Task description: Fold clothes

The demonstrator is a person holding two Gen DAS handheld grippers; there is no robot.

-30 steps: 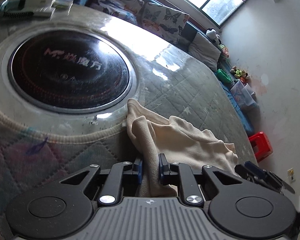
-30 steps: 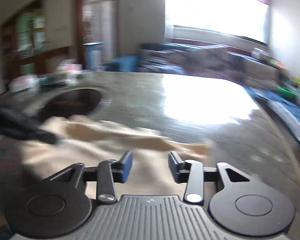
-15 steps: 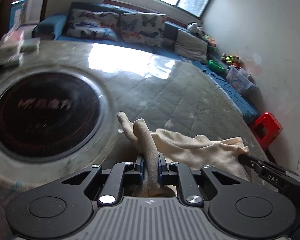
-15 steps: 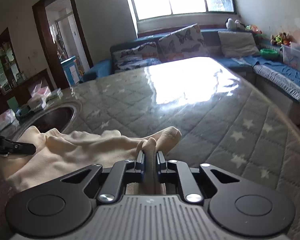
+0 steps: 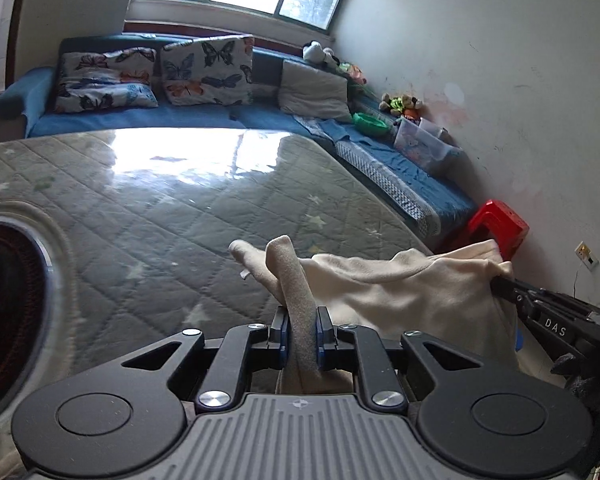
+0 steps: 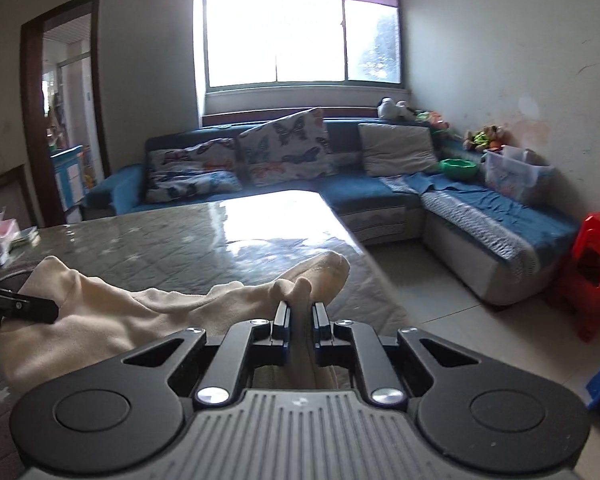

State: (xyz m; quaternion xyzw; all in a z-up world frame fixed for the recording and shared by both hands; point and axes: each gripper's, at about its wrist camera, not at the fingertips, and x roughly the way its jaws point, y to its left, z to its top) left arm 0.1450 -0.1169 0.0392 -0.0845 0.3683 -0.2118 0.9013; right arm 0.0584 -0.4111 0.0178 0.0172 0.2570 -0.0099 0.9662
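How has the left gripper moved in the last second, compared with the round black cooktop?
Yes. The left gripper, shut on the cream garment, has moved away: the cooktop filled the left wrist view, and now sits at its left edge.

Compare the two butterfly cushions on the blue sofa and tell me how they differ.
Pose: the left butterfly cushion slumps low, nearly flat on the seat; the right butterfly cushion stands upright against the backrest.
Height: the right one rises well above the left one's top edge.
Colour: the left one carries blue patches among its butterflies; the right one's ground is mostly white.
Both share a butterfly print and sit side by side, touching, on the blue sofa.
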